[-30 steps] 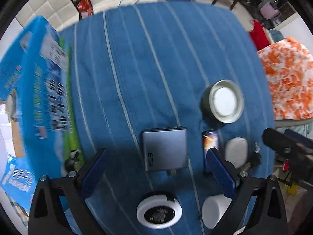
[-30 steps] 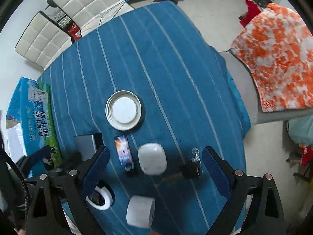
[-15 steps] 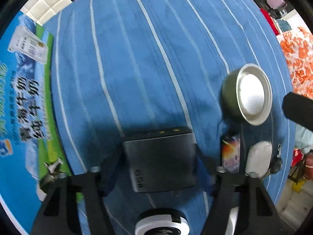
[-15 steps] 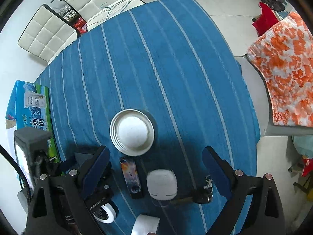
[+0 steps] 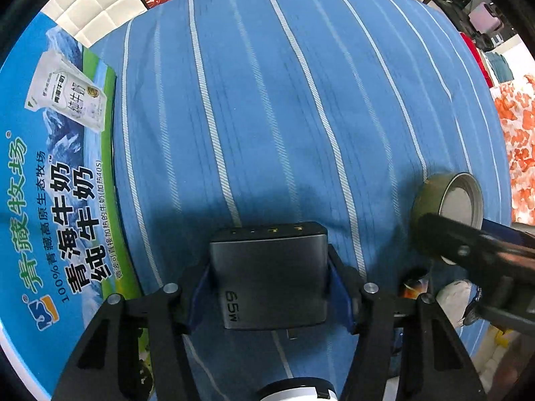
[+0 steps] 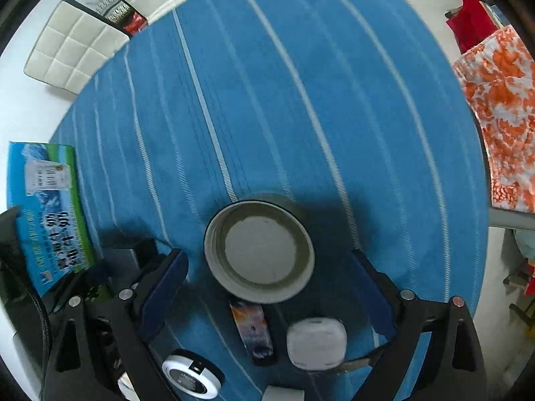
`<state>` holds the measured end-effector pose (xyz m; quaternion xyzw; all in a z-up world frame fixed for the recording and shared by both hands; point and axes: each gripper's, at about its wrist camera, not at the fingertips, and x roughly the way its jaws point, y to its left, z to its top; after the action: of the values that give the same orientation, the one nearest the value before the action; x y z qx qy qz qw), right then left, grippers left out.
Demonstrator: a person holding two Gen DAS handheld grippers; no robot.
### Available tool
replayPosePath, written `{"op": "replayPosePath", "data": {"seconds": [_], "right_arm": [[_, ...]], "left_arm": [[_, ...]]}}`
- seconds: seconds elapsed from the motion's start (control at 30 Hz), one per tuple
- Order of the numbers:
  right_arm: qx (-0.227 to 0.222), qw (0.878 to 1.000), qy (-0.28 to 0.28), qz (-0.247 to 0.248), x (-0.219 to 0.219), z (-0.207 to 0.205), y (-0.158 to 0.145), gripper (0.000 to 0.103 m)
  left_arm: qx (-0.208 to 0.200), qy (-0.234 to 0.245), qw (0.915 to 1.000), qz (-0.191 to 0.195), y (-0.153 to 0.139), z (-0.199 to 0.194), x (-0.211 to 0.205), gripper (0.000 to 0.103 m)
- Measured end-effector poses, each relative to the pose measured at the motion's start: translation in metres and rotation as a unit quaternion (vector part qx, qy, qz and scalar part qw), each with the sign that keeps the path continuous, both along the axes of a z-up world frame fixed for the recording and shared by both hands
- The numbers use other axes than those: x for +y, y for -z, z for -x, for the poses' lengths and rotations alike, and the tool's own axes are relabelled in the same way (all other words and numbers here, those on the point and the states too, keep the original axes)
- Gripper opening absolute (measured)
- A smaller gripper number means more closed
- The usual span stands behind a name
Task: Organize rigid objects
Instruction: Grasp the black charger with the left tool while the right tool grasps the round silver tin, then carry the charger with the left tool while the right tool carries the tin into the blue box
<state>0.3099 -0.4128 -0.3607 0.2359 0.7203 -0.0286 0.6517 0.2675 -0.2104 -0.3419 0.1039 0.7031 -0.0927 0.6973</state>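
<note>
My left gripper (image 5: 269, 287) is shut on a grey 65W charger block (image 5: 271, 277), its blue pads pressed on both sides; the charger rests on the blue striped cloth (image 5: 267, 100). My right gripper (image 6: 267, 290) is open and empty, its fingers either side of a round metal tin (image 6: 259, 250) and just above it. The tin also shows in the left wrist view (image 5: 448, 200). Near my right gripper lie a printed lighter (image 6: 252, 330), a white rounded case (image 6: 316, 341) and a round white-rimmed black disc (image 6: 192, 379).
A blue and green milk carton box (image 5: 50, 183) lies along the table's left edge, also in the right wrist view (image 6: 46, 207). White padded chairs (image 6: 77, 43) stand behind the table. An orange patterned cloth (image 6: 501, 107) covers a seat at the right.
My left gripper moved forward and shut on the charger. My right gripper moved forward and down over the tin, which now sits between its open fingers.
</note>
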Motion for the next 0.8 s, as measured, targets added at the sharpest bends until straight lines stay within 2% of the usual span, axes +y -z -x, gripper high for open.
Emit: {"op": "replayPosePath", "data": {"seconds": [0.2,0.3,0.53,0.8], "right_arm": [[0.005,0.999,-0.017,0.045,0.012,-0.003,0.004,0.083],[0.000,0.997,-0.028,0.074,0.019,-0.004,0.000,0.071],[-0.005,0.997,-0.024,0.077,0.024,0.003,-0.006,0.068],[-0.021,0.997,-0.012,0.073,-0.002,0.030,-0.027,0.068]], "left_arm": [[0.001,0.005,1.0000,0.000,0.014,-0.009,-0.016,0.059],[0.000,0.003,1.0000,0.002,0.016,-0.009,-0.015,0.058],[0.000,-0.003,0.9999,0.009,0.011,-0.009,-0.003,0.057],[-0.007,-0.012,0.9995,0.028,0.000,-0.006,0.006,0.056]]}}
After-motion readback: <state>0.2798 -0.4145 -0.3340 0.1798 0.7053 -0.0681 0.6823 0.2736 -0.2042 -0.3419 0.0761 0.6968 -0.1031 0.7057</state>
